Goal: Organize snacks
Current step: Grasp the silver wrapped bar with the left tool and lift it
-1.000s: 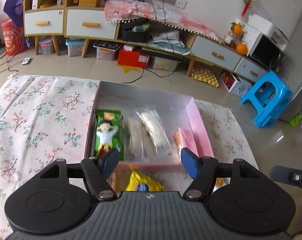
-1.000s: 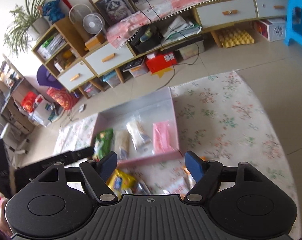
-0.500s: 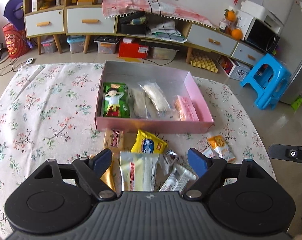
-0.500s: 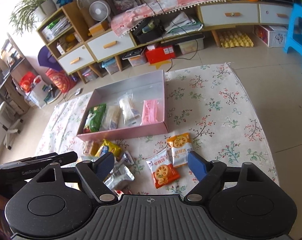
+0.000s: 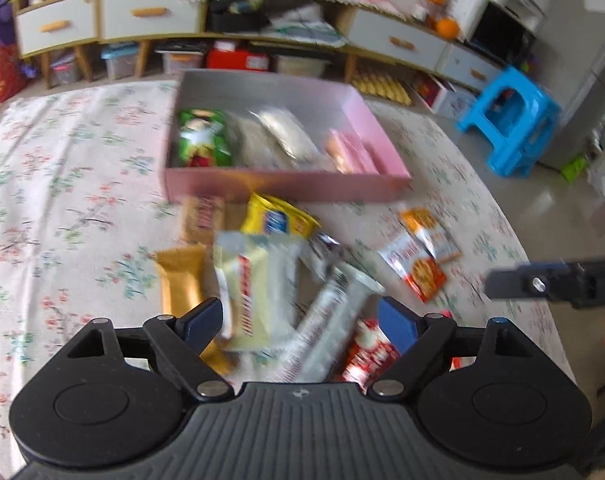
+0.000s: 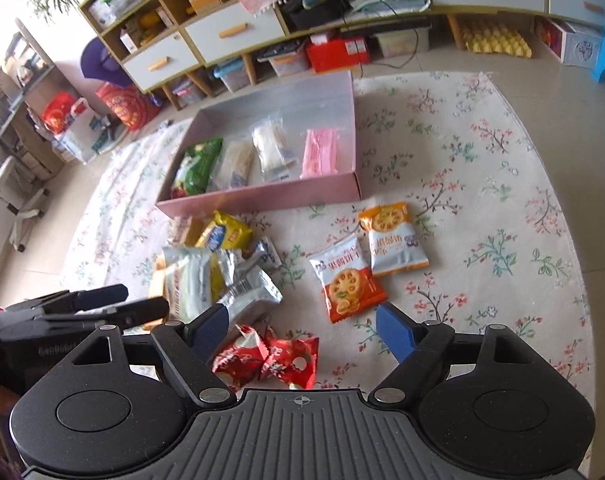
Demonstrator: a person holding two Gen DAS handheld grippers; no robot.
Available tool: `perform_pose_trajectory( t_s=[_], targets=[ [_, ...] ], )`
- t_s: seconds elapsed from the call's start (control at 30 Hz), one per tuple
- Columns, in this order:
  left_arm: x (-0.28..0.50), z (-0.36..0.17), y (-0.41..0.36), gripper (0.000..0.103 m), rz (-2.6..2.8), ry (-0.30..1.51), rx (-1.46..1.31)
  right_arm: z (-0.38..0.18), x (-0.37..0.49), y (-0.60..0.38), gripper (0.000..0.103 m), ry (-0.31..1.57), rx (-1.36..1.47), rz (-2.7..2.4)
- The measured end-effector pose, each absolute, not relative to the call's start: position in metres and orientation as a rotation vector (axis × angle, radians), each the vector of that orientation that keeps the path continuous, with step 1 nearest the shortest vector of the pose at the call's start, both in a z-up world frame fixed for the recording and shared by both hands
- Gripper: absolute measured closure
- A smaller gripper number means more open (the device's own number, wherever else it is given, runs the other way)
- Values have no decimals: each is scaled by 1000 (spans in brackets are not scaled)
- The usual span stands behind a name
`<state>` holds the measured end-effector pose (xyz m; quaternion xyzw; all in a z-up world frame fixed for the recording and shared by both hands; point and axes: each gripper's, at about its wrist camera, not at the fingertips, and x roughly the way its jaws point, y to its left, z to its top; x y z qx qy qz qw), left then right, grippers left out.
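Note:
A pink box [image 5: 286,189] [image 6: 262,200] on the floral cloth holds a green packet [image 5: 200,144], two clear packets and a pink packet [image 6: 320,152]. In front of it lies a pile of loose snacks: a yellow packet [image 5: 278,220], a white bar [image 5: 258,280], a gold bar [image 5: 180,276], a silver packet [image 6: 248,296], two orange cracker packets [image 6: 348,284] and red packets [image 6: 270,360]. My left gripper [image 5: 302,322] is open above the white bar. My right gripper [image 6: 302,328] is open above the red packets. Both are empty.
Low cabinets with drawers [image 6: 238,32] and storage bins line the far wall. A blue stool [image 5: 510,120] stands at the right beyond the cloth. The left gripper's fingers [image 6: 102,304] show at the left in the right wrist view.
Both grippers have pulled back from the box and dropped closer to the loose snack pile. The left view is blurred by motion. Both stayed open.

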<state>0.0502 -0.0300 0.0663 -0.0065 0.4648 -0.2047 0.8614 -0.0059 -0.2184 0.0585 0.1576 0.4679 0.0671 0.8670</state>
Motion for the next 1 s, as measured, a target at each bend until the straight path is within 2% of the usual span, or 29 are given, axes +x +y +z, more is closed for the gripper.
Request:
perform_pose_trajectory(
  t_s=[0.27,0.47,0.63,1.0],
  targets=[
    [30,36,-59,18,-492,1030,210,58,-8,-228,20,973,346,101],
    [29,23,-63,22,-477,1059,242,64,-10,-240,20,936,378,74],
    [26,26,-66,40,-502,1045,249,62,-10,-237,20,944,356,73],
    [19,33,-73,60,-519,1000,282,63,-9,-240,20,934,371,63]
  ],
)
